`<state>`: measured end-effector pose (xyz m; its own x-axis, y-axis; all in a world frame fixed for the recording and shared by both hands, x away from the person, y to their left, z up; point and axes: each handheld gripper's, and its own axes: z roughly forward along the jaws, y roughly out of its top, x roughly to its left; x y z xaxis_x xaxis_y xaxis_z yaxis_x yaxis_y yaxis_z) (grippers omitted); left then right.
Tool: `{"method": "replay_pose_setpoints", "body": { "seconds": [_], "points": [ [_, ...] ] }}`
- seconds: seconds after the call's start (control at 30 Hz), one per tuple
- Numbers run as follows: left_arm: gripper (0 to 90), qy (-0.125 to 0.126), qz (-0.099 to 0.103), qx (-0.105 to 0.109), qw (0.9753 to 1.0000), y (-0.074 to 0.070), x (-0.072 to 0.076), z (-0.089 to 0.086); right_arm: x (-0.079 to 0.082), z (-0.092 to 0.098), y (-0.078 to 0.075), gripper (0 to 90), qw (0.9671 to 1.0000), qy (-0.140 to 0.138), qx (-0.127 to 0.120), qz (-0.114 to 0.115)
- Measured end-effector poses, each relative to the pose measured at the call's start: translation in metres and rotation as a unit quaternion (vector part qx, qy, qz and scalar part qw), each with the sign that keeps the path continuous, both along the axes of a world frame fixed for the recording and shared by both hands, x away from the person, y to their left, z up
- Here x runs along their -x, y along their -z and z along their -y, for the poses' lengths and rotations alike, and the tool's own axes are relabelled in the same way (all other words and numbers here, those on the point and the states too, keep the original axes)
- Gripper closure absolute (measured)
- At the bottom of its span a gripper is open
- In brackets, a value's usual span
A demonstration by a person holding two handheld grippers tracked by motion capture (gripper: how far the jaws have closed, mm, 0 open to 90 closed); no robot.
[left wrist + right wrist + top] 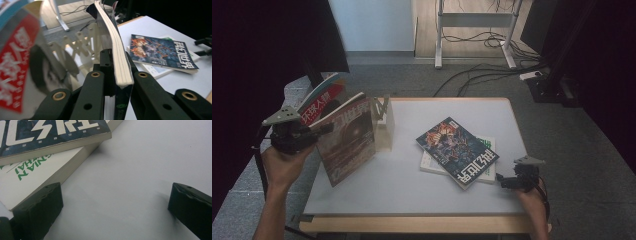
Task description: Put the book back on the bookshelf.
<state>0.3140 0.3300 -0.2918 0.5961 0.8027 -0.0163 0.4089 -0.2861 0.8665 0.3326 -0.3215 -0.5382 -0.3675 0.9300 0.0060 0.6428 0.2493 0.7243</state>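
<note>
Nearest the lens, your left gripper (117, 75) has its jaws closed tight on the lower edge of a thick brown-covered magazine (348, 142), pages pinched between the black fingers (93, 95). You hold that magazine upright above the table's left side, its cover facing the room; the large characters on the cover are too blurred to read. Behind it a second magazine with a red banner (323, 97) carries white Chinese characters that look like 环球人物. Just right of these stands a pale accordion-style rack (384, 122) on the white table (412, 190).

Toward the middle-right, a dark comic-art magazine (457, 150) lies flat, tilted, on top of a white book (32, 177); its big white title reads upside down to you, and the white book shows green lettering ending "NIAN".

At the far right, your right gripper (115, 207) rests low over the table beside those books, jaws wide apart and holding nothing.
</note>
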Motion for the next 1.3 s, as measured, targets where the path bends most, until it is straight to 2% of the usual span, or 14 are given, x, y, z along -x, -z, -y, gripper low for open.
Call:
{"method": "replay_pose_setpoints", "body": {
  "seconds": [0.27,0.33,0.47,0.57,0.77,0.93,1.2,1.3],
  "points": [
    [84.1,-0.047,0.0,0.002,0.9989,0.0,0.002,-0.021,0.0,0.0,0.0,0.0,1.0,0.0,0.0,0.0],
    [84.1,-0.063,-0.003,0.002,0.998,0.001,0.0,-0.026,0.0,0.0,0.0,0.0,1.0,0.0,0.0,0.0],
    [84.1,-0.077,-0.004,0.007,0.997,0.002,-0.002,-0.031,0.0,0.0,0.0,0.0,1.0,0.0,0.0,0.0],
    [84.1,-0.096,-0.006,0.011,0.9953,0.005,-0.009,-0.034,0.0,0.0,0.0,0.0,1.0,0.0,0.0,0.0],
    [84.1,-0.111,-0.005,0.009,0.9938,0.01,-0.019,-0.034,0.0,0.0,0.0,0.0,1.0,0.0,0.001,-0.001],
    [84.1,-0.12,0.0,0.019,0.9925,0.015,-0.03,-0.032,0.0,0.0,0.0,0.0,1.0,0.0,0.001,-0.001],
    [84.1,-0.127,0.011,0.017,0.9917,0.019,-0.045,-0.019,0.0,0.0,0.0,0.0,1.0,0.0,0.001,-0.001],
    [84.1,-0.135,0.02,0.012,0.9905,0.022,-0.052,-0.012,0.0,0.0,0.0,0.0,1.0,0.0,0.001,-0.001]
  ]
}}
